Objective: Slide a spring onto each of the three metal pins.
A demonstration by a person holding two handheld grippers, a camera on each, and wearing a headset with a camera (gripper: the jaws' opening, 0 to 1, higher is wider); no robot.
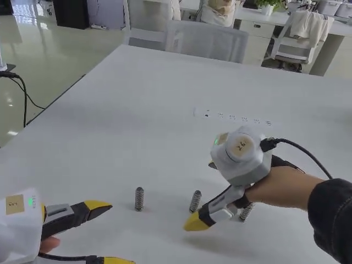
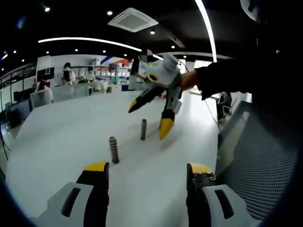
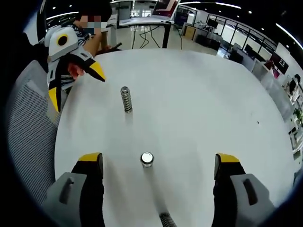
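Your right gripper (image 3: 158,159) is wide open, its jaws straddling the middle pin (image 3: 147,159) and well clear of it on both sides. Farther left, the left pin (image 3: 126,99) stands upright with coils wrapped around it. The right pin (image 1: 246,211) is coiled too, just beside your right hand (image 1: 280,187). Your left gripper (image 2: 147,168) is open as well and holds nothing, low at the near left of the white table (image 1: 137,110), apart from all 3 pins in their row.

Left tongs (image 2: 147,167) and right tongs (image 3: 158,158) are white with yellow-tipped jaws; black cable (image 1: 297,147), dark sleeve (image 1: 331,212).
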